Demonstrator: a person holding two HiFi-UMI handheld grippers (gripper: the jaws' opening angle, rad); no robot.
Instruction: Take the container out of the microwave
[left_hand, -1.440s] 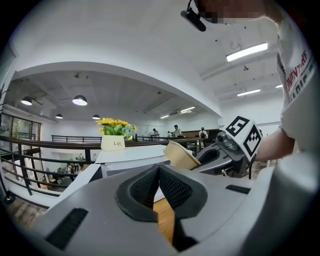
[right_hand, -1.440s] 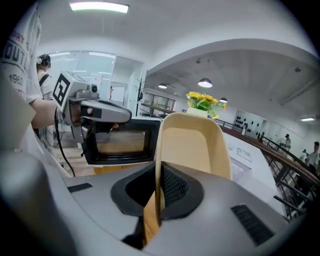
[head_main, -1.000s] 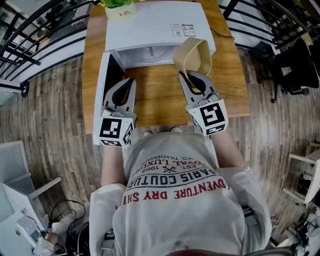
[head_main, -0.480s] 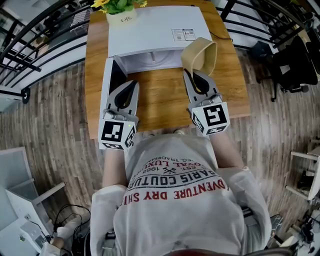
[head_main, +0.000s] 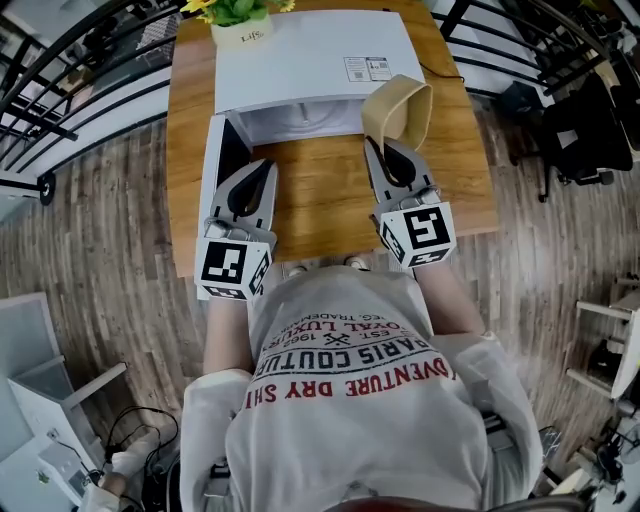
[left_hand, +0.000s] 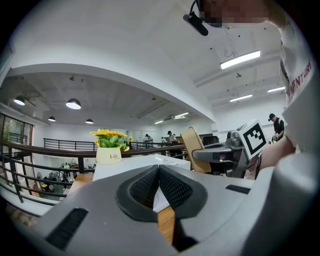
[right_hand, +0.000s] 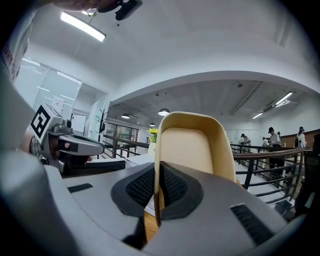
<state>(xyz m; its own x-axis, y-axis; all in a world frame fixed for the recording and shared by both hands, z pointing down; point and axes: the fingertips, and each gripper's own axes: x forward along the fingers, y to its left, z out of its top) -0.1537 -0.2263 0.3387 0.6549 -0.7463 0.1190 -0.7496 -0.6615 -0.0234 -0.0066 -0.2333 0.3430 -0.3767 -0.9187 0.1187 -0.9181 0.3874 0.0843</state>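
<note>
A beige container (head_main: 398, 108) hangs tipped on its side above the wooden table (head_main: 320, 205), just outside the white microwave (head_main: 310, 55). My right gripper (head_main: 372, 150) is shut on the container's rim. In the right gripper view the rim (right_hand: 157, 165) is clamped between the pads, and the container's hollow faces right. My left gripper (head_main: 268, 165) is shut with nothing in it, level with the right one, in front of the microwave's opening. The microwave door (head_main: 212, 190) stands open to the left.
A white pot of yellow flowers (head_main: 240, 22) sits on the microwave's top left corner. Black railings (head_main: 70, 80) run behind the table. A dark chair (head_main: 590, 130) stands at the right. Bare wood lies between the two grippers.
The right gripper has turned a little with the container in its grip. The left gripper has stayed where it was.
</note>
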